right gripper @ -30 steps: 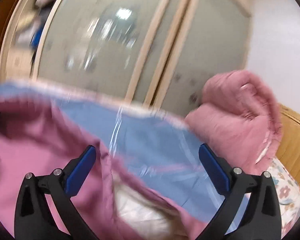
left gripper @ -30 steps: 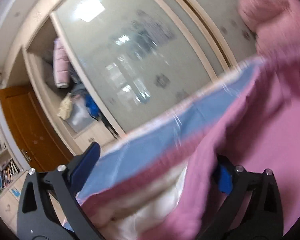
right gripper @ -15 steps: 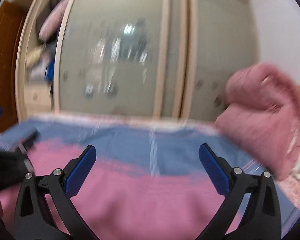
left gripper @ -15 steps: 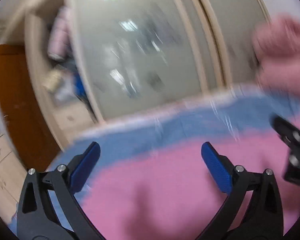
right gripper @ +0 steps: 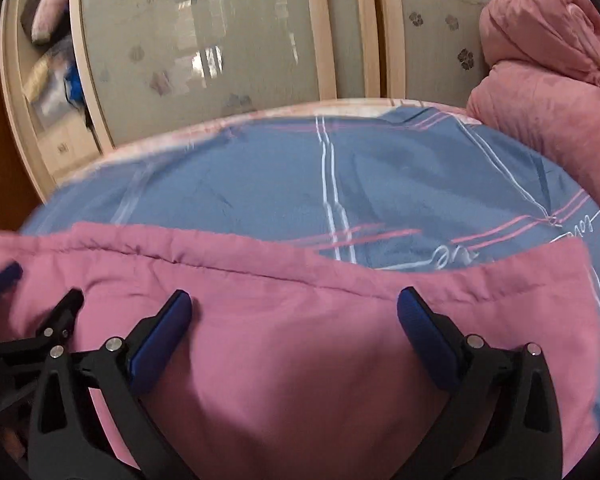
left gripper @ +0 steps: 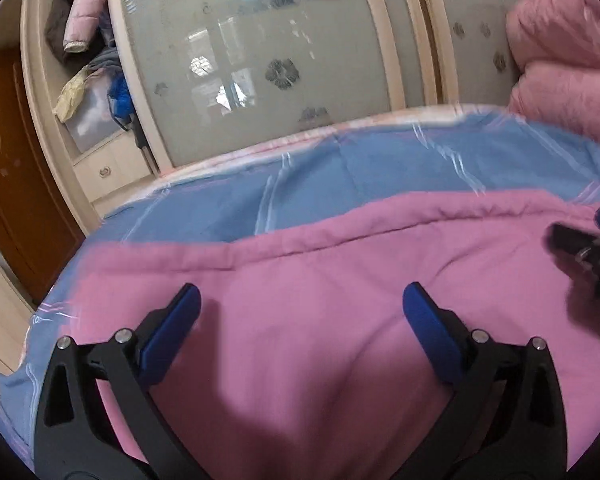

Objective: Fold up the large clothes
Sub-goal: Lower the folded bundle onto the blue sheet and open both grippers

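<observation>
A second ago I held the pink garment [left gripper: 300, 312] up in the air; now it lies spread on the bed's blue sheet [right gripper: 340, 176], so one fold is laid down. Both my left tongs [left gripper: 300, 312] and right tongs [right gripper: 294, 312] stand wide open above it, holding nothing. The cloth looks soft and thick, with a stitched hem [right gripper: 236, 270] along its far edge and some wrinkles.
</observation>
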`<state>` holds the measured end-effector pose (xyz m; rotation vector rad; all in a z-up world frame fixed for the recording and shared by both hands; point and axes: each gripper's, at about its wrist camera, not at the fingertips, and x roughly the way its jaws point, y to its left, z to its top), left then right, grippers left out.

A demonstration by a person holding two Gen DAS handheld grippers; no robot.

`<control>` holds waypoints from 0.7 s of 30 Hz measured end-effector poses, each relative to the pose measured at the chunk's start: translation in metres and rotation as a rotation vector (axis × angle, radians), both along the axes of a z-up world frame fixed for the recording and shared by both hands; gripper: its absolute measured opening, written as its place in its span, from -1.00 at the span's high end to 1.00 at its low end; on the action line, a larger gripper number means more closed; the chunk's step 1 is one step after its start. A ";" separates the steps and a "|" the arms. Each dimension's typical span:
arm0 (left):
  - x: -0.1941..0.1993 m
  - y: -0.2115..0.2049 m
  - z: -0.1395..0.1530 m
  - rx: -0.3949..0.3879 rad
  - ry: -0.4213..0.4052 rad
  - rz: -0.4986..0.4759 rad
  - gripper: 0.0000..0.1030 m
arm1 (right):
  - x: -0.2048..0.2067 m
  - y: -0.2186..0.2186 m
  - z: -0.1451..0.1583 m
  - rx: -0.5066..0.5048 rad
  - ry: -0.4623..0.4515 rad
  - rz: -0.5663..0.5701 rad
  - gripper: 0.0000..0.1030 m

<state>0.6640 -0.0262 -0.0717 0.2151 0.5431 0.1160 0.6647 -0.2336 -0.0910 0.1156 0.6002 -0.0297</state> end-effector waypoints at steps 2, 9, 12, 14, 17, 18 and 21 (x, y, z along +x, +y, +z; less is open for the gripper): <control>-0.029 0.033 0.033 -0.040 -0.149 0.074 -0.96 | -0.029 -0.015 0.022 -0.070 -0.096 -0.063 -0.97; 0.006 0.111 -0.023 -0.065 0.051 0.198 -0.96 | -0.015 -0.051 -0.047 -0.113 0.147 -0.171 -0.97; 0.010 0.123 -0.041 -0.160 0.059 0.200 -0.96 | -0.015 -0.042 -0.051 -0.137 0.113 -0.189 -0.97; 0.012 0.119 -0.045 -0.145 0.059 0.200 -0.96 | -0.013 -0.041 -0.055 -0.140 0.118 -0.190 -0.97; 0.009 0.119 -0.043 -0.141 0.043 0.202 -0.96 | -0.011 -0.050 -0.056 -0.106 0.134 -0.191 -0.97; 0.007 0.122 -0.040 -0.139 0.035 0.208 -0.96 | -0.014 -0.052 -0.054 -0.099 0.130 -0.191 -0.97; -0.011 0.118 -0.010 -0.050 -0.013 0.244 -0.96 | -0.031 -0.063 -0.029 -0.039 0.056 -0.171 -0.97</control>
